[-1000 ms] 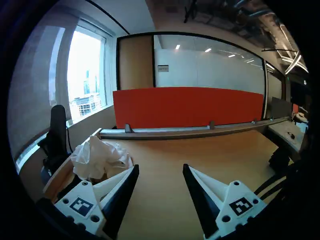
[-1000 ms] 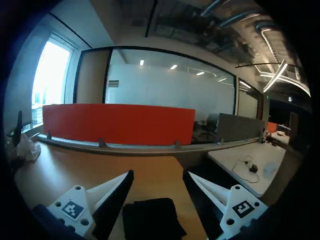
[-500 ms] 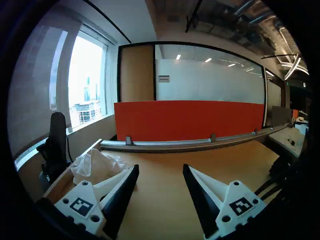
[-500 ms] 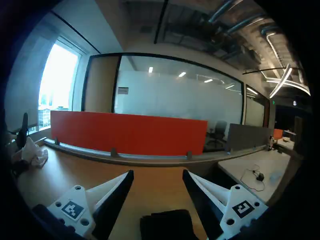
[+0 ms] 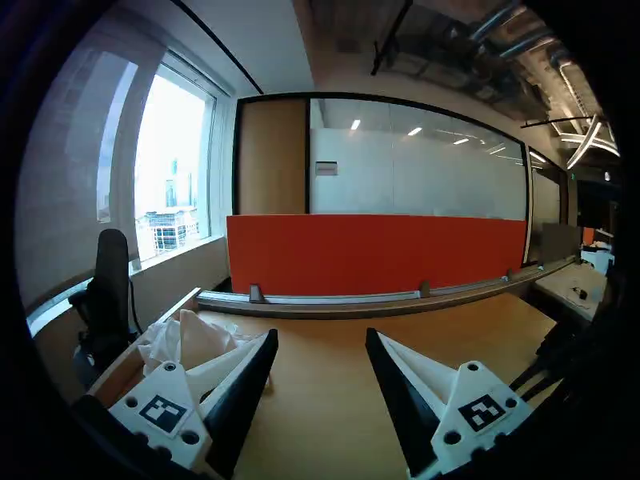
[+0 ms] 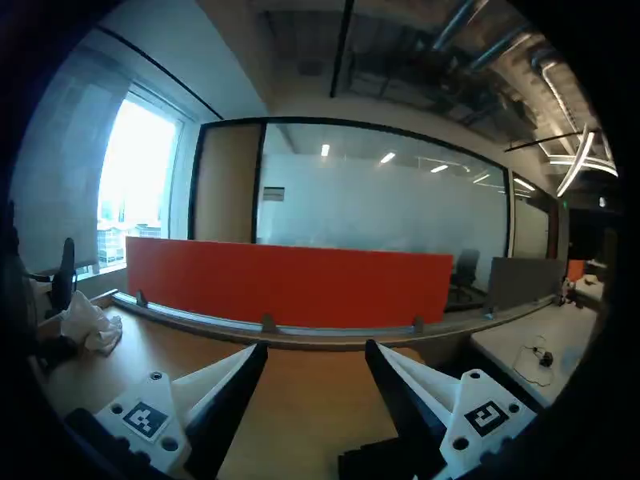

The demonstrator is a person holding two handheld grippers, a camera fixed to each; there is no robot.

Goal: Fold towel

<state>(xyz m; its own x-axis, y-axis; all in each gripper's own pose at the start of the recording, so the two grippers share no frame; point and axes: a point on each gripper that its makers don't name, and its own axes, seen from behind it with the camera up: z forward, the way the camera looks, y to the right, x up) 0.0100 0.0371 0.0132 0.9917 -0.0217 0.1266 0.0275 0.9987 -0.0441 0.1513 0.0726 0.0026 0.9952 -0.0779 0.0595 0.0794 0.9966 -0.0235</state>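
A crumpled white towel [image 5: 182,340] lies at the left end of the wooden desk [image 5: 336,376], partly behind the left finger of my left gripper [image 5: 320,364]. That gripper is open and holds nothing. In the right gripper view the same towel [image 6: 88,320] sits far off at the desk's left edge. My right gripper [image 6: 316,376] is open and empty above the desk [image 6: 176,356]. A folded black cloth [image 6: 384,460] peeks out at the bottom, partly under the right finger.
An orange divider panel [image 5: 376,254] runs along the desk's far edge. A black office chair [image 5: 108,296] stands by the window at left. A neighbouring white desk [image 6: 544,344] with a cable on it lies to the right.
Both views have tilted upward. The white towel has sunk lower behind the left finger, and the black cloth has slid down to the bottom edge of the right gripper view.
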